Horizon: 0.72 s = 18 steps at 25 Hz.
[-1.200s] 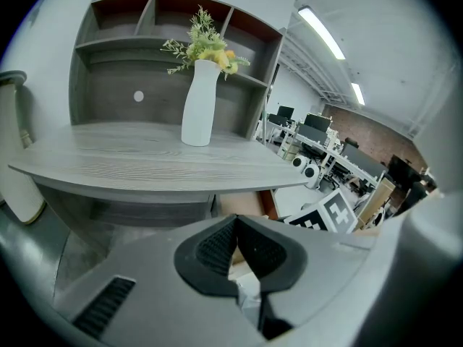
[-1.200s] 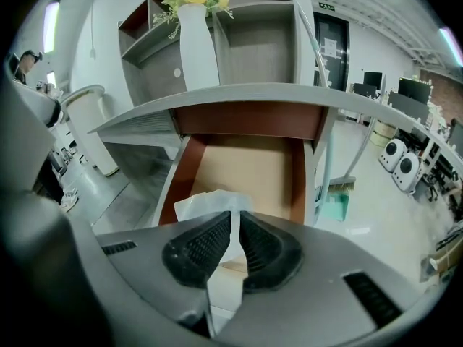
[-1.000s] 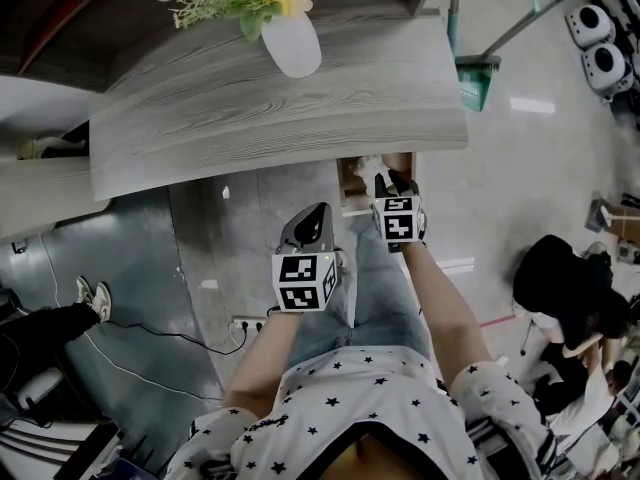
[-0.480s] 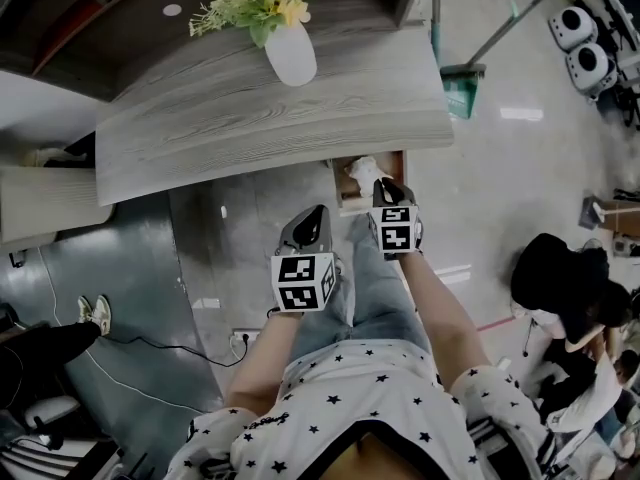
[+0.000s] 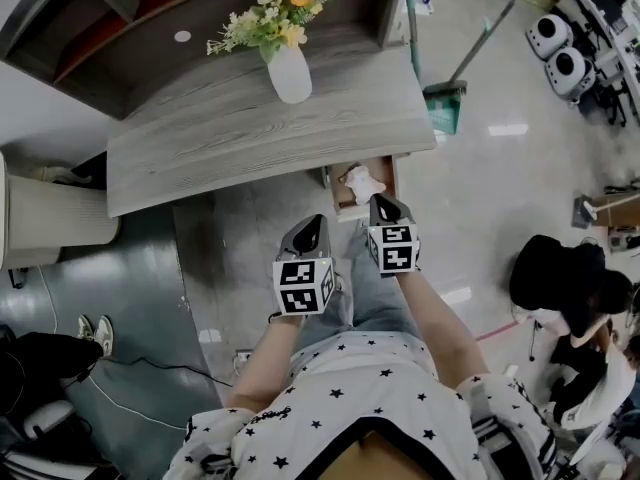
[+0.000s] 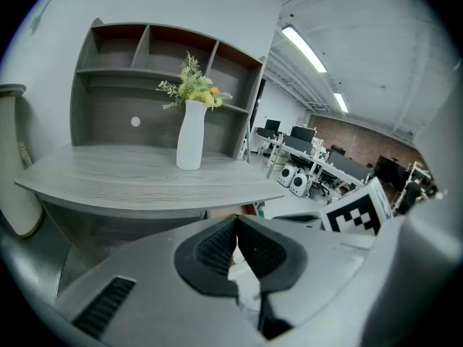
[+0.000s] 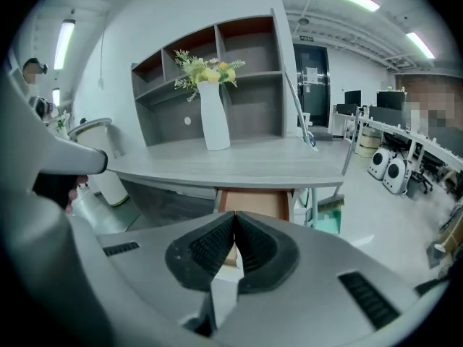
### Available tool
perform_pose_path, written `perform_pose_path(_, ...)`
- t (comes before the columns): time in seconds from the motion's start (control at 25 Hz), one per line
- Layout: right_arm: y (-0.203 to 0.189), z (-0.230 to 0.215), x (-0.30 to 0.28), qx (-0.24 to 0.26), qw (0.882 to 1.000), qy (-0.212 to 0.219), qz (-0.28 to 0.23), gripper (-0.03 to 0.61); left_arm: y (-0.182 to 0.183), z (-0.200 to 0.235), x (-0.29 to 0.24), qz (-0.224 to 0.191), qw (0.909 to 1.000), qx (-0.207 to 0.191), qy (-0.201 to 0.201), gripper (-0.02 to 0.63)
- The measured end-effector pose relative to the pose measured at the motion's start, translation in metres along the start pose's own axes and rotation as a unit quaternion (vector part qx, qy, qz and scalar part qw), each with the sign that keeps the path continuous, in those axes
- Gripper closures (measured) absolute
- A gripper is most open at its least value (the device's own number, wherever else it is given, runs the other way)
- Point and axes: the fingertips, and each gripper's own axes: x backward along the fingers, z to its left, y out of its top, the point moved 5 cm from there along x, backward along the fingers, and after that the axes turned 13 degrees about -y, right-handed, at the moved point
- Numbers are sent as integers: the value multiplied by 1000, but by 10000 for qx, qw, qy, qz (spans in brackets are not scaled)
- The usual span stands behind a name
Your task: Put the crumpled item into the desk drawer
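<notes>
The crumpled white item (image 5: 362,181) lies inside the open drawer (image 5: 334,190) under the grey wooden desk (image 5: 240,138). My right gripper (image 5: 381,200) hovers at the drawer's front edge, just short of the item; its jaws are shut and hold nothing. In the right gripper view the drawer (image 7: 255,203) shows brown beyond the right gripper (image 7: 234,217), and the item is hidden behind the jaws. My left gripper (image 5: 317,220) hangs lower left of the drawer, over the floor. In the left gripper view the left gripper (image 6: 235,221) has its jaws pressed together, empty.
A white vase of flowers (image 5: 289,68) stands on the desk before a shelf unit (image 5: 150,18). A green dustpan with a broom (image 5: 443,108) leans at the desk's right end. A pale cylindrical bin (image 5: 50,223) stands left. A seated person (image 5: 560,288) is to the right.
My right gripper has drawn back a little from the drawer toward me, leaving the crumpled item lying in it. The head view has shifted, showing more of the desk and shelves.
</notes>
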Motion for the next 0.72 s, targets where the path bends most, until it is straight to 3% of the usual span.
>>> perform_pose_path(0.72,35,23,116,-267,9950,218,-935,584,4,-29,59,-199,9983,-474,-277,601)
